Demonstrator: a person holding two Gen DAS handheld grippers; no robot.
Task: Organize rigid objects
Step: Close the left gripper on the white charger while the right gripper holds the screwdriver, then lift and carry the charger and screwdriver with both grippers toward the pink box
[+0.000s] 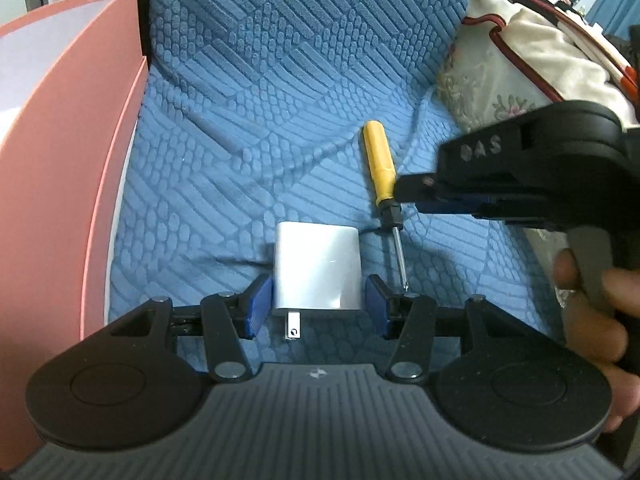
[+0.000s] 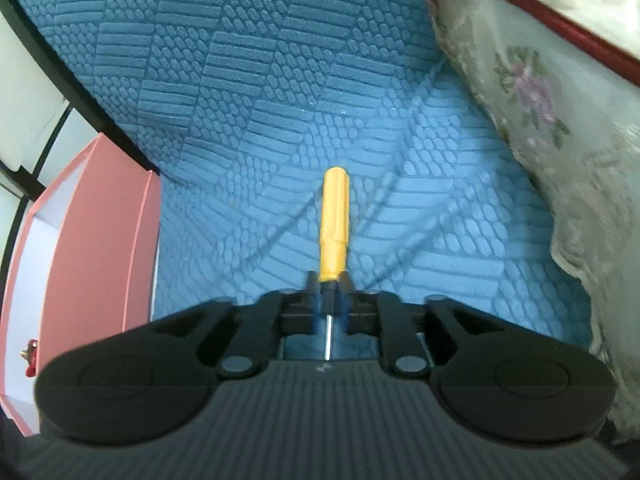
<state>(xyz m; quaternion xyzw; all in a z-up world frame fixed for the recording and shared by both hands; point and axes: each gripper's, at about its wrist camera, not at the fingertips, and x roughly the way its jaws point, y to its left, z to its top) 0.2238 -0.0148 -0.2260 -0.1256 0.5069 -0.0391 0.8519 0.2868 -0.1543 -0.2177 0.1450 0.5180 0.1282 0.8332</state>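
A white plug charger [image 1: 318, 266] lies on the blue textured cover, prongs toward the camera. My left gripper [image 1: 318, 306] has its blue pads on both sides of the charger, closed against it. A yellow-handled screwdriver [image 1: 380, 162] lies just right of the charger, tip toward me. My right gripper [image 2: 329, 300] is shut on the screwdriver [image 2: 335, 216] at the black collar below the handle; the metal shaft runs back between the fingers. The right gripper also shows in the left wrist view [image 1: 404, 190], coming in from the right.
A pink open box [image 1: 60, 140] stands at the left edge of the cover; it also shows in the right wrist view [image 2: 92, 272]. A floral cream cushion [image 2: 560, 120] with red piping lies along the right side.
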